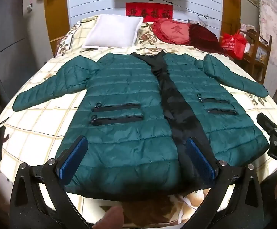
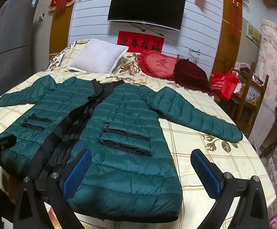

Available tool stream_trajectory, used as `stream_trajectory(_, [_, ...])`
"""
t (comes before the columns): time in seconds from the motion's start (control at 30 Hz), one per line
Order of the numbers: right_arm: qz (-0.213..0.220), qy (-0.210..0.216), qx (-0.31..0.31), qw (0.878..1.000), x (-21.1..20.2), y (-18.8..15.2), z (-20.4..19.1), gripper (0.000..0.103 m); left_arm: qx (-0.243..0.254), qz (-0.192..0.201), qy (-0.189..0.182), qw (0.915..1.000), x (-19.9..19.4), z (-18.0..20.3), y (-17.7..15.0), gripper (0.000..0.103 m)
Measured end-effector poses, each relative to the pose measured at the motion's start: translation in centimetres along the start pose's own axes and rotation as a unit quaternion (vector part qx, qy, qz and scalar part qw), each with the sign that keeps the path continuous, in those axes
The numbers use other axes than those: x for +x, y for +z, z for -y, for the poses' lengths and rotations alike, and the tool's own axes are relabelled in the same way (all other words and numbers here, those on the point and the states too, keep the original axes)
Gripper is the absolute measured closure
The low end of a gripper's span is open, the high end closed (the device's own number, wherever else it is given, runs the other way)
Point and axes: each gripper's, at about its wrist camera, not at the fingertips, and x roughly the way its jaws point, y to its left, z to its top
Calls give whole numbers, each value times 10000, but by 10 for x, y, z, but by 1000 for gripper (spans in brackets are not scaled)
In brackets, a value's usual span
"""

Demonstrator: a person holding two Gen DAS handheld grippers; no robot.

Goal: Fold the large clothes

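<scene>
A dark green quilted puffer coat with a black front placket lies flat, sleeves spread, on the cream floral checked bedspread. The left gripper tilts down over its hem, jaws wide, empty. The right gripper hovers likewise, spread wide over the hem's corner.

Left tongs and right tongs gape wide (both tilted downward).

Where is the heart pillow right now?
In both views the red heart pillow lies at the bed's far end, right of the white pillow, beside a dark red cushion.
</scene>
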Motion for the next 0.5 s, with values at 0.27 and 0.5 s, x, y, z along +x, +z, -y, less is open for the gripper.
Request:
stream_trajectory(0.27, [10, 5, 10, 10000, 0, 1, -1, 0, -58, -267, 22, 9996, 5, -3, -3, 0])
stream_trajectory(0.5, [4, 11, 32, 10000, 2, 1, 0, 0, -55, -236, -129, 9996, 2, -1, -6, 0])
